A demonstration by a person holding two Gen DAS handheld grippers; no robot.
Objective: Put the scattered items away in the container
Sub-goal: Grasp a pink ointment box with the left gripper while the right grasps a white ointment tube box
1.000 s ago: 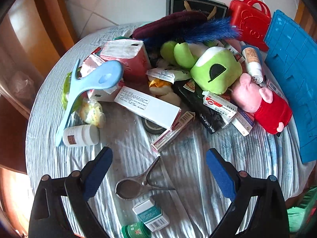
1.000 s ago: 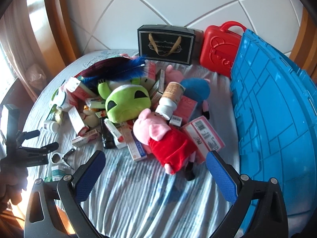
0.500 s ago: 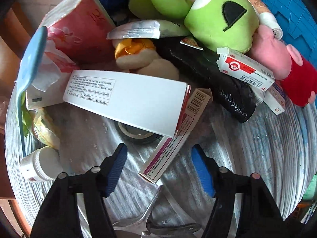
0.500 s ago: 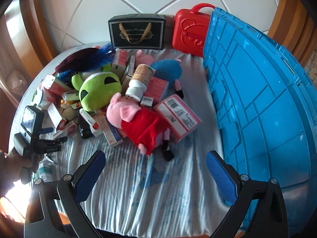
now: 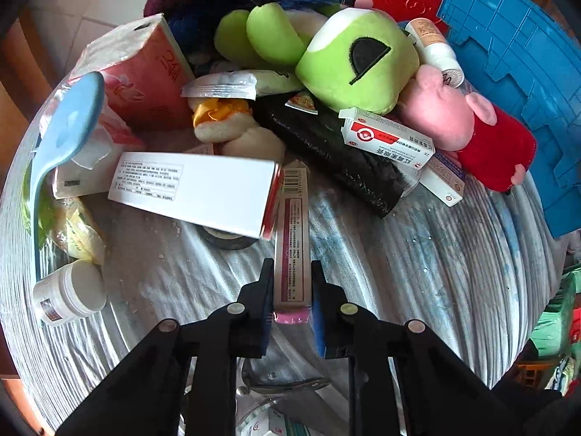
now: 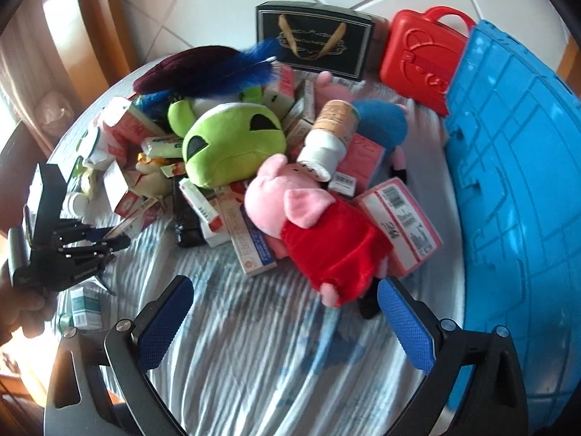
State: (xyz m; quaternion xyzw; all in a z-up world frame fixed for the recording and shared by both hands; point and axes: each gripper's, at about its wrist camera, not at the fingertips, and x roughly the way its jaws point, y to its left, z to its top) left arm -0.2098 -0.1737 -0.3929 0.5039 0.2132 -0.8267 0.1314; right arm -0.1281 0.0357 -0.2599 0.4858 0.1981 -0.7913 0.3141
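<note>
My left gripper [image 5: 291, 283] is shut on a long narrow pink-and-white box [image 5: 291, 225] whose far end lies beside a big white box [image 5: 196, 190]. The same gripper shows at the left in the right wrist view [image 6: 109, 241]. My right gripper [image 6: 285, 312] is open and empty above bare striped cloth, just short of the pink pig plush in a red dress [image 6: 312, 225]. The blue container [image 6: 515, 181] stands at the right, and also in the left wrist view [image 5: 519, 83]. A green alien plush [image 5: 357, 72] tops the pile.
A red case [image 6: 417, 61] and a black gift bag [image 6: 314, 43] stand at the back. A white pill bottle [image 5: 69, 292], blue spoon [image 5: 61, 138], black packet [image 5: 334, 152], tissue pack [image 5: 145, 76] and medicine boxes [image 5: 388, 138] crowd the table. Scissors [image 5: 279, 385] lie under my left gripper.
My left gripper has moved forward over the narrow box and closed on it. My right gripper has drawn nearer the pig plush and stays open.
</note>
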